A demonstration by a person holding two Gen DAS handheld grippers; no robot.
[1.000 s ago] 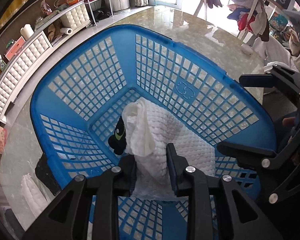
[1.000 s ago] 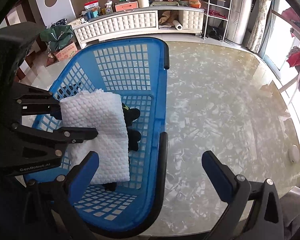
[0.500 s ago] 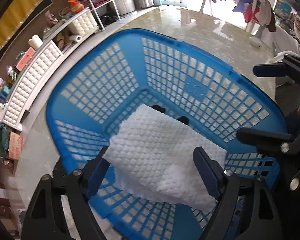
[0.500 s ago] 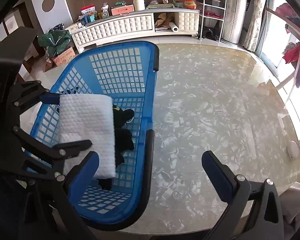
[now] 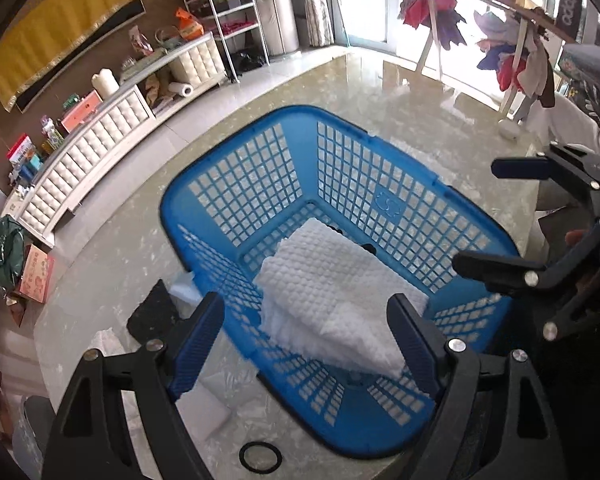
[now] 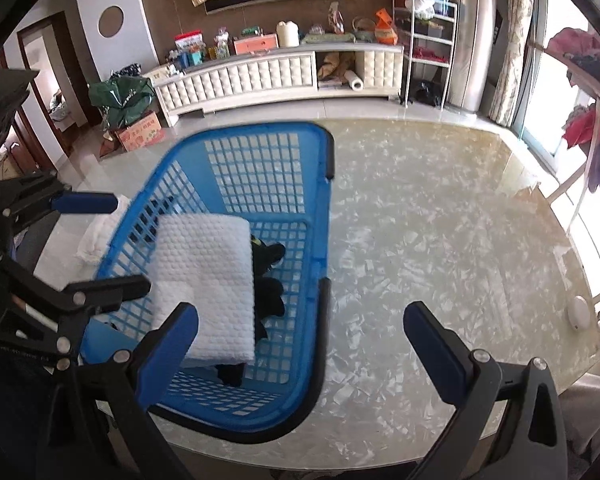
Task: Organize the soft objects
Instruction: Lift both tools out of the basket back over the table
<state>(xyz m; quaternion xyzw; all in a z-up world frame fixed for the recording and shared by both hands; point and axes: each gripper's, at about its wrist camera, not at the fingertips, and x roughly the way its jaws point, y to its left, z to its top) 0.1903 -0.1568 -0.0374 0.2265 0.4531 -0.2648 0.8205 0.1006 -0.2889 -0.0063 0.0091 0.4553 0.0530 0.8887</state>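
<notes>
A folded white textured towel (image 5: 332, 296) lies inside the blue plastic basket (image 5: 260, 168) on the marble table; it also shows in the right wrist view (image 6: 208, 280). A black soft item (image 6: 270, 276) lies under and beside it in the basket (image 6: 260, 156). My left gripper (image 5: 306, 344) is open and empty, raised above the basket's near end. My right gripper (image 6: 300, 344) is open and empty, over the table by the basket's right rim. The left gripper's fingers (image 6: 86, 202) show at the left of the right wrist view.
On the table left of the basket lie a black cloth (image 5: 154, 312) and white cloths (image 5: 204, 396); white cloth also shows in the right wrist view (image 6: 96, 236). A black ring (image 5: 260, 456) lies near the front edge. A small white disc (image 6: 579, 312) sits at the far right. A white cabinet (image 6: 260, 72) stands behind.
My left gripper opened, let the white towel drop into the basket, and pulled up and back. The right gripper rose a little and stayed open.
</notes>
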